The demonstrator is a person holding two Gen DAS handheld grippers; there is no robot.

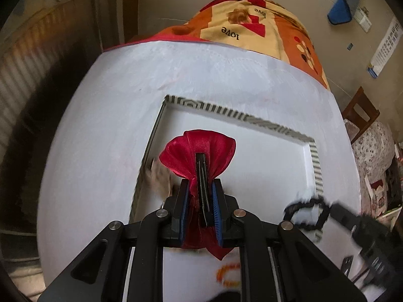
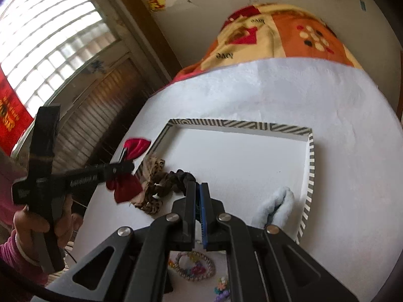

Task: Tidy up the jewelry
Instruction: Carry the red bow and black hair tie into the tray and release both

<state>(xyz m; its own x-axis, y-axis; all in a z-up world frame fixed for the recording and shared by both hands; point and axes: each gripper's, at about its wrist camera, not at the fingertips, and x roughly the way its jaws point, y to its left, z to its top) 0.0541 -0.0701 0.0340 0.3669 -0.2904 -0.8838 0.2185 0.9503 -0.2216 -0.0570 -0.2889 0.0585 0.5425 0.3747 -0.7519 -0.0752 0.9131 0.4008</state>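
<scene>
My left gripper (image 1: 201, 188) is shut on a red satin hair bow (image 1: 199, 151) and holds it above the left part of a white tray with a striped rim (image 1: 252, 119). The bow (image 2: 127, 185) and the left gripper (image 2: 126, 162) also show in the right wrist view, over the tray's left edge. My right gripper (image 2: 199, 188) is shut on a black scrunchie (image 2: 182, 176) above the tray (image 2: 311, 166). In the left wrist view the scrunchie (image 1: 308, 212) hangs as a blurred loop from the right gripper (image 1: 332, 209). A leopard-print scrunchie (image 2: 151, 196) lies in the tray beside it.
A pale blue scrunchie (image 2: 277, 205) lies in the tray's right corner. Bracelets and coloured beads (image 2: 195, 264) lie on the white cloth (image 2: 252, 88) near me, with an orange bracelet (image 1: 228, 273) in the left wrist view. A patterned blanket (image 1: 252, 25) is at the far end.
</scene>
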